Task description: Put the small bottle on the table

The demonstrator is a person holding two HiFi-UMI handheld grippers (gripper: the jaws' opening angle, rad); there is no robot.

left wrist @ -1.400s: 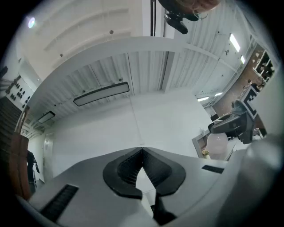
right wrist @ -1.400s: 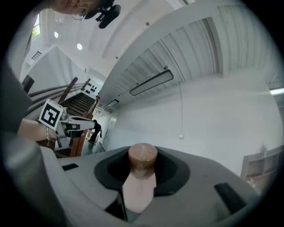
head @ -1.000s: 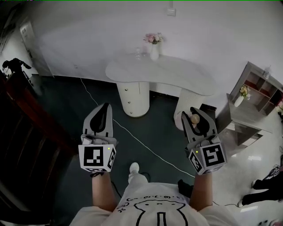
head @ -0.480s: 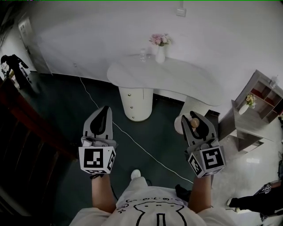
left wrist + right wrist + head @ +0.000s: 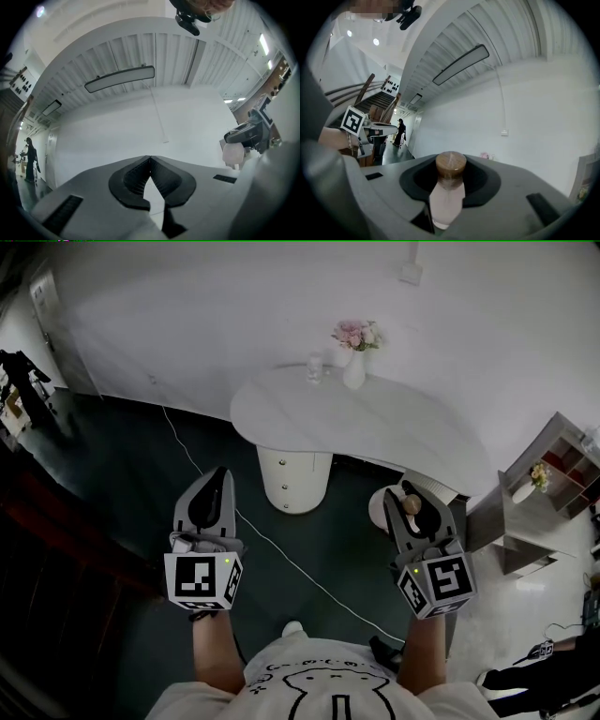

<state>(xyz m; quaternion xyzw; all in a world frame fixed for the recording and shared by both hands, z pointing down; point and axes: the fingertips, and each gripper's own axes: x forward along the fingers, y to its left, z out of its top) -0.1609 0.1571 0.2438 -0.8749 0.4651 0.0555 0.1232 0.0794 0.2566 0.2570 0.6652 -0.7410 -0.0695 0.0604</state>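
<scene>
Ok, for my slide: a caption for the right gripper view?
Right gripper holding the small bottle, white wall ahead.

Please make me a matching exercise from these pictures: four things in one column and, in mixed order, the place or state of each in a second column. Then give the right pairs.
Things:
1 small bottle
2 left tool
3 vase of flowers
4 cable

Place or state:
A on the dark floor
B on the white table
C shut, nothing in it
D held in the right tool

Pairs: 1-D, 2-C, 3-B, 4-A.
</scene>
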